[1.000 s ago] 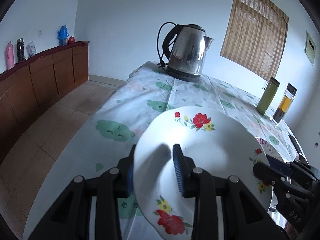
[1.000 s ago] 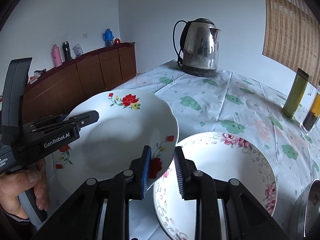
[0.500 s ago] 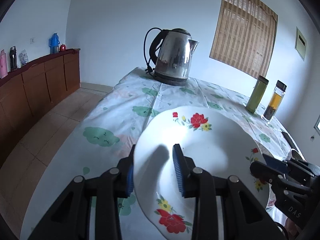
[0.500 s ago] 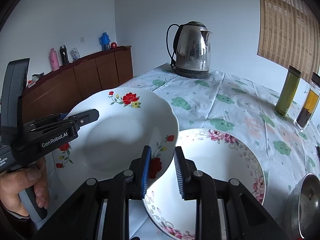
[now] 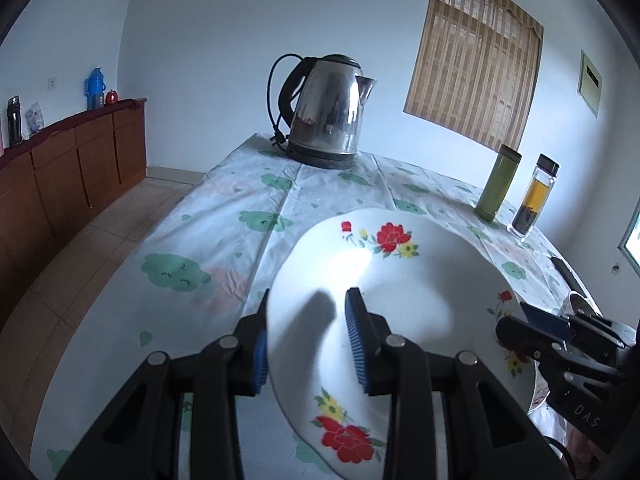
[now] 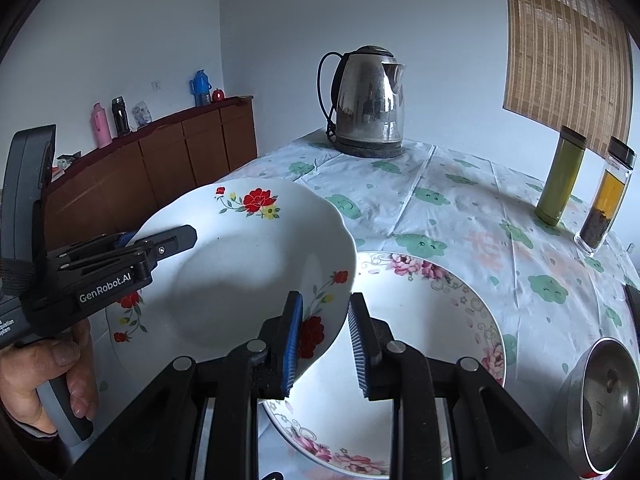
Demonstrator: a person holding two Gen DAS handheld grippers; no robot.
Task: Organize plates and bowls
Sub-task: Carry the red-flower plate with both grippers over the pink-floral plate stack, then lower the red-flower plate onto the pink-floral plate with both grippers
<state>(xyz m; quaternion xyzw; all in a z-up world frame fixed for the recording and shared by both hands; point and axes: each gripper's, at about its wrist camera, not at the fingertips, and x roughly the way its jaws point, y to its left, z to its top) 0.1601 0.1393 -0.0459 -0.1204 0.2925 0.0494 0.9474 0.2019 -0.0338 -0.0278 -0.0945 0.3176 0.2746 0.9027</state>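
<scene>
A white deep plate with red flowers (image 5: 400, 312) is held in the air over the table by both grippers. My left gripper (image 5: 308, 340) is shut on its left rim; it also shows in the right wrist view (image 6: 132, 252). My right gripper (image 6: 324, 340) is shut on the same plate's (image 6: 240, 272) right rim and shows at the right of the left wrist view (image 5: 560, 344). A larger plate with pink flowers (image 6: 440, 320) lies on the table under and right of the held plate.
A steel kettle (image 6: 368, 104) stands at the table's far end. A green flask (image 6: 560, 176) and a tea bottle (image 6: 608, 200) stand at the far right. A steel lidded pot (image 6: 600, 404) sits near right. A wooden sideboard (image 6: 160, 160) runs along the left wall.
Both grippers carried the red-flower plate slightly forward and up, tilting it more level. The pink-flower plate on the table shows more fully beneath it.
</scene>
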